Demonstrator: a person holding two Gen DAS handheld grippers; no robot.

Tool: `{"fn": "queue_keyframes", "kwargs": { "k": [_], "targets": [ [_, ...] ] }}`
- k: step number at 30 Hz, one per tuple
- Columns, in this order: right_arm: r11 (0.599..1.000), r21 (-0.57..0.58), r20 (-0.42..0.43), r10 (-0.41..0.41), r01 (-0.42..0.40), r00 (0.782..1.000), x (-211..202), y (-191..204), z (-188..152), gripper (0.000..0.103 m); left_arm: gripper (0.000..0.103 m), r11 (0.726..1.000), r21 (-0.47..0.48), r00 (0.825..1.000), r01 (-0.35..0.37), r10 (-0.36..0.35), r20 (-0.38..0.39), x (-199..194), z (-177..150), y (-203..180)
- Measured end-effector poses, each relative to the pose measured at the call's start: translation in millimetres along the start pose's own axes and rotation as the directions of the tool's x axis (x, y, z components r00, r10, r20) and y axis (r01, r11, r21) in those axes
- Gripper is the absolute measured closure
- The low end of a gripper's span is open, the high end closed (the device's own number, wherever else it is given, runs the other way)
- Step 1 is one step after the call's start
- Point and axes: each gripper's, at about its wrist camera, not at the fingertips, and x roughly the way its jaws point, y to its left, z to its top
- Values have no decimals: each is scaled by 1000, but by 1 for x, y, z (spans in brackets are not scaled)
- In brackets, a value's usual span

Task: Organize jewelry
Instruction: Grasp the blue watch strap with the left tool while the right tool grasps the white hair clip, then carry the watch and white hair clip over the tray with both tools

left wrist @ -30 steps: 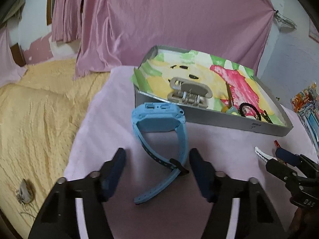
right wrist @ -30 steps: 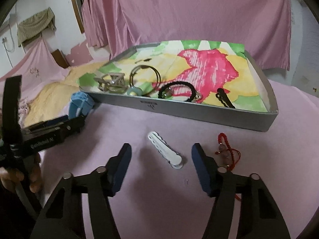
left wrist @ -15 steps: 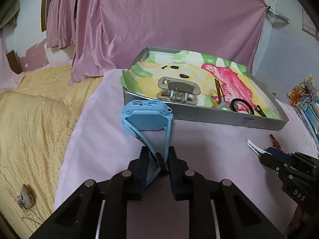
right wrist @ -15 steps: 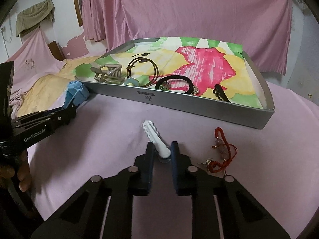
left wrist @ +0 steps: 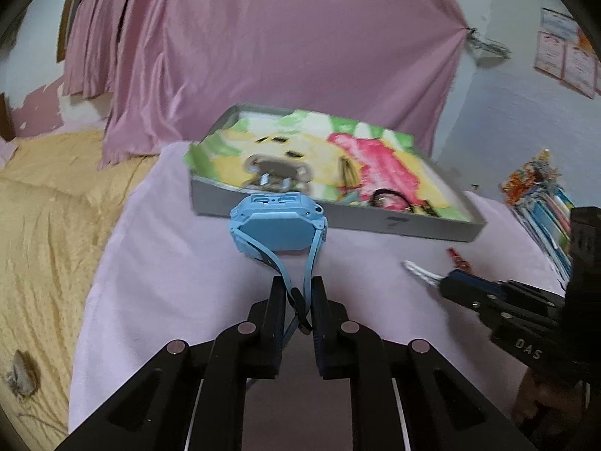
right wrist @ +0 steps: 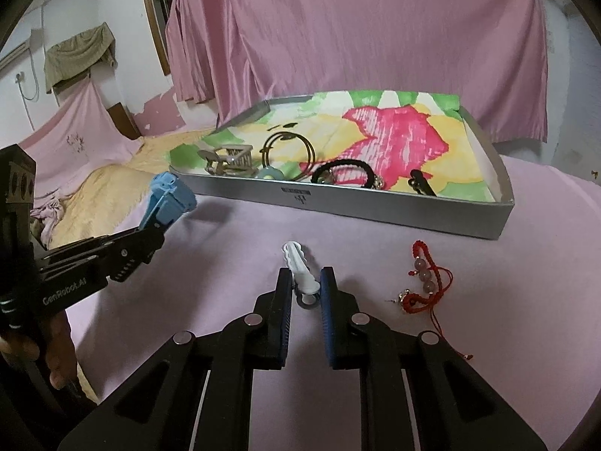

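- Watch (left wrist: 280, 225): one, blue, strap pinched by closing left gripper (left wrist: 298, 300).
- Clip (right wrist: 300, 267): one, white, pinched by right gripper (right wrist: 306, 289).
- Bracelet (right wrist: 426, 280): one, red, on cloth.
- Tray (right wrist: 375, 208): one.

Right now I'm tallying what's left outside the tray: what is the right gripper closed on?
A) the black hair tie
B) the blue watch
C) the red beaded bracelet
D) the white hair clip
D: the right gripper has its pads shut on the white hair clip, while the red beaded bracelet lies untouched beside it.
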Motion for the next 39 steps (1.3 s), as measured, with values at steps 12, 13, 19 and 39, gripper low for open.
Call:
{"fn": "queue_keyframes", "kwargs": {
  "k": [12,13,19,39],
  "targets": [
    [1000,15,115,-8,6,993,-30,-7,5,90,91,999,24,998,37,-38,51,-9,10,-17],
    [1000,17,131,-14,12,991,-33,-9,7,90,91,999,25,998,37,-38,57,-9,12,-19],
    [998,36,190,-57,51,980,-38,-26,23,90,91,998,29,995,54,-56,87,5,37,-26],
    [988,128,151,-109,89,983,20,-70,70,90,91,990,101,995,98,-100,12,86,95,-64]
  ]
}}
